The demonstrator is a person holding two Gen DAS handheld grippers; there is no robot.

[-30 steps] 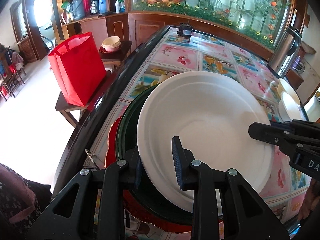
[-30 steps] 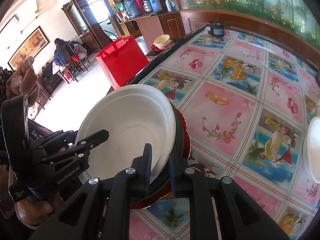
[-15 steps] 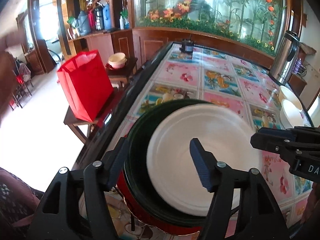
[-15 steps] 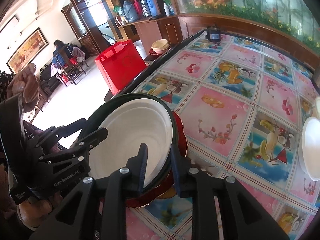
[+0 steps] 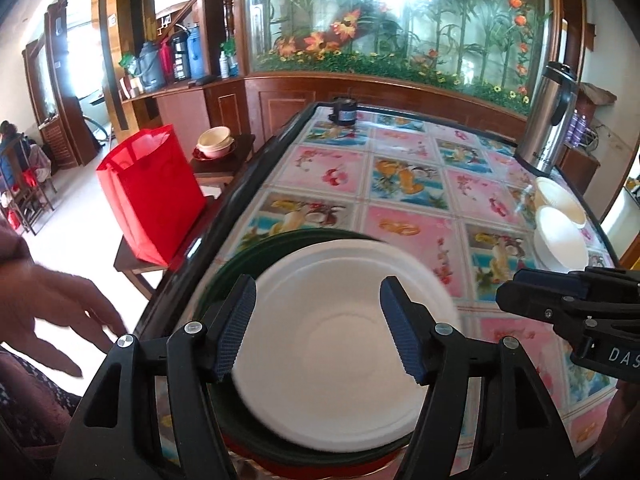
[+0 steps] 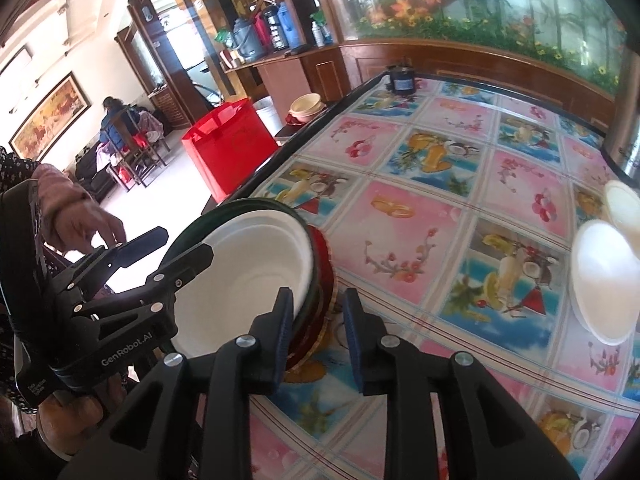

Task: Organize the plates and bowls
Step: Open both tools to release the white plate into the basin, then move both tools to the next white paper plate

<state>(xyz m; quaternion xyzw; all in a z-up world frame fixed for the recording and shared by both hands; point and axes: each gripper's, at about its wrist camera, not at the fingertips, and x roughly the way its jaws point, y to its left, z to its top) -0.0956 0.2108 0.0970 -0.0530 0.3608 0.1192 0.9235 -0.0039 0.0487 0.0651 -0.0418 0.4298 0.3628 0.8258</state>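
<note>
A white plate [image 5: 332, 360] [image 6: 248, 264] lies on a dark green plate [image 5: 240, 256] [image 6: 240, 202], which rests on a red plate [image 6: 326, 264] near the table's left edge. My left gripper [image 5: 317, 282] [image 6: 185, 242] hovers open over the white plate and touches nothing. My right gripper [image 6: 317, 293] [image 5: 508, 286] is at the stack's right side. Its jaws are opening, with the stack's rim between them, and the pads do not press on it. Two white bowls [image 5: 560, 236] [image 6: 600, 280] stand at the table's right edge.
A red bag [image 5: 152, 196] sits on a low bench left of the table, with a bowl [image 5: 216, 142] on a side table behind it. A steel flask [image 5: 552, 120] stands at the back right and a small dark pot [image 5: 344, 112] at the far end. A person's hand [image 5: 60, 312] reaches in at the left.
The white plate, held tilted by both grippers, now lies flat on the green one. My left gripper opened and drew back upward. The right jaws widened and pulled back.
</note>
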